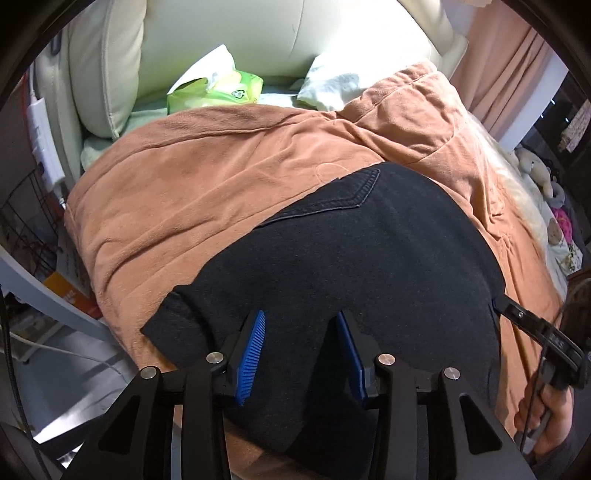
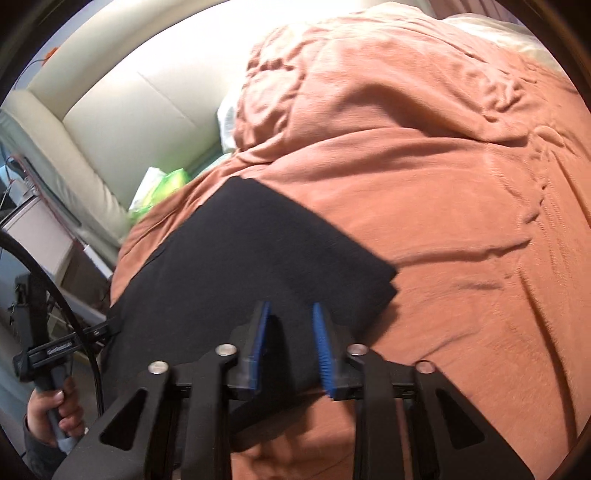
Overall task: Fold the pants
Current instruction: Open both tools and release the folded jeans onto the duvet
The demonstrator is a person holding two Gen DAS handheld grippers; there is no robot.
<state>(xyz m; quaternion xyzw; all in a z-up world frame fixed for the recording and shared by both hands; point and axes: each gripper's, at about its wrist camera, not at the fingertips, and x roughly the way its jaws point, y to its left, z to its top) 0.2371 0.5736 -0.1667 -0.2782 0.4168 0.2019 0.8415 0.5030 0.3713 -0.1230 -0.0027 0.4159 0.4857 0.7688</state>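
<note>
Black folded pants point(image 1: 369, 251) point(image 2: 240, 251) lie flat on an orange blanket point(image 1: 184, 177) point(image 2: 443, 184), a back pocket showing at their far end. My left gripper point(image 1: 301, 314) hangs over their near part with its blue pads wide apart, open. In the right wrist view it point(image 2: 110, 326) sits at the pants' left edge. My right gripper point(image 2: 291, 304) is over the pants' near right corner, its pads a narrow gap apart with black fabric showing between them. Whether they press on it is unclear. In the left wrist view its tip point(image 1: 498, 302) meets the pants' right edge.
A green wipes pack point(image 1: 218, 90) point(image 2: 162, 184) and a white pillow point(image 1: 343, 81) lie beyond the blanket against cream cushions point(image 1: 221, 29). Stuffed toys point(image 1: 535, 166) sit far right. A person's hands point(image 1: 554, 410) point(image 2: 51, 410) hold the grippers' handles. The bed's edge drops off at left.
</note>
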